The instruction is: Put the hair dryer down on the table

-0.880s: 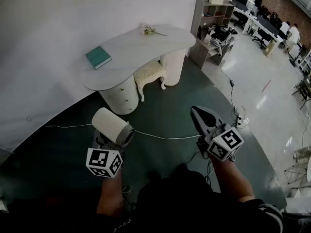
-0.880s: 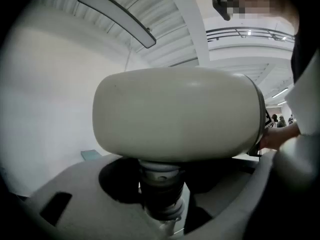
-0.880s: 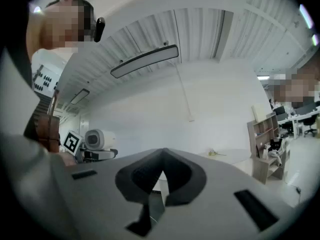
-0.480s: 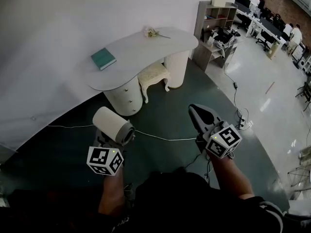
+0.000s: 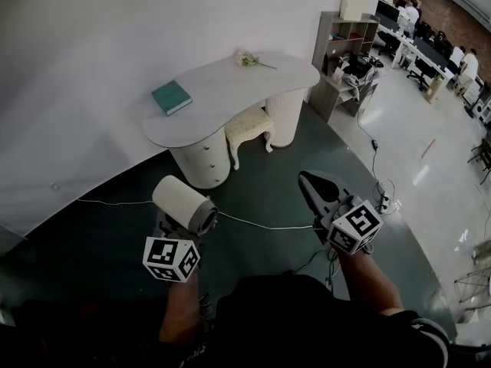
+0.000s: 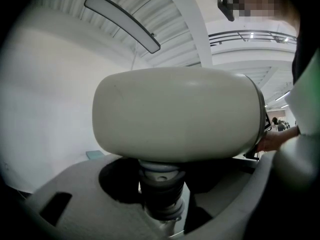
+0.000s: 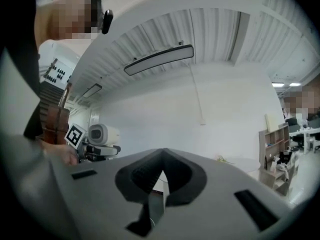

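Dryer (image 5: pixel 182 203) clamped by its handle in left gripper (image 5: pixel 170 222), barrel on top; table (image 5: pixel 230 90) well apart at 12 o'clock. Right gripper (image 5: pixel 310 181) jaws together, empty. Probably rigid, top-heavy, smooth: handle is the surest hold.

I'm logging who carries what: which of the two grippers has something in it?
The left gripper: its jaws grip the handle of the cream hair dryer. The right gripper is shut, with nothing between its jaws.
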`<state>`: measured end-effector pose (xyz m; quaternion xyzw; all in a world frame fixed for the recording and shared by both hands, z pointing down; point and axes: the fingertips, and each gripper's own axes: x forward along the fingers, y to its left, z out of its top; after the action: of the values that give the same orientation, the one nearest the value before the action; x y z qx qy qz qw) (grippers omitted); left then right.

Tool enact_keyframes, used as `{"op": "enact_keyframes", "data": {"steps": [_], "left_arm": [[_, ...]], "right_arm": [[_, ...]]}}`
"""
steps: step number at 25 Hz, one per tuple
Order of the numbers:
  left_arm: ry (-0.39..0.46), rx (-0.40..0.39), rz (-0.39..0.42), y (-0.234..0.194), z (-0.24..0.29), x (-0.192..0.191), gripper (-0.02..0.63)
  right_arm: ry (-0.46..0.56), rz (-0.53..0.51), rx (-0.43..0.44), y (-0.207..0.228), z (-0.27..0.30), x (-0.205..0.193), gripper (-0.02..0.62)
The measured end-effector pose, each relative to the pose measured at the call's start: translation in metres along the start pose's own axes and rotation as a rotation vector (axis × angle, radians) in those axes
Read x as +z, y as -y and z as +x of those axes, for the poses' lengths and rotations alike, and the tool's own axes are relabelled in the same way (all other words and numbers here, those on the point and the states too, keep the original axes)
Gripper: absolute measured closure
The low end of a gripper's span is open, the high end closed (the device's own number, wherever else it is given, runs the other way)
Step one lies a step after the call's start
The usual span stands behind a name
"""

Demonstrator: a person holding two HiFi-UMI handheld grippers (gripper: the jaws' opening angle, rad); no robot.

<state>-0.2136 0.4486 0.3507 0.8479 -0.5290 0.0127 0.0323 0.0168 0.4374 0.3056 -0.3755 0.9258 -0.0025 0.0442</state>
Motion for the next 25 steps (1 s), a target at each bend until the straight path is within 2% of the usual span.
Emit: {"op": "enact_keyframes", "data": {"steps": [7, 10, 17, 25], "left_arm": [[-0.017, -0.005, 0.037, -0.021, -0.007, -0.006, 0.385], [-0.019, -0.015, 0.024, -0.024, -0.006, -0.012, 0.385], [-0.051, -0.019, -0.016, -0.034, 0.010, -0.032, 0.385], [-0.074, 0.002, -0.022, -0.043, 0.058, -0.034, 0.385]], "right_arm": [[-0.029, -0.011, 0.040, -0.037, 0.021, -0.003, 0.591], [-0.050, -0.020, 0.055, -0.042, 0.019, -0.011, 0.591], [-0.080, 0.023, 0.041, -0.024, 0.028, -0.031, 0.591], [-0.105, 0.059, 0.054, 0.029, 0.054, -0.049, 0.591]]}}
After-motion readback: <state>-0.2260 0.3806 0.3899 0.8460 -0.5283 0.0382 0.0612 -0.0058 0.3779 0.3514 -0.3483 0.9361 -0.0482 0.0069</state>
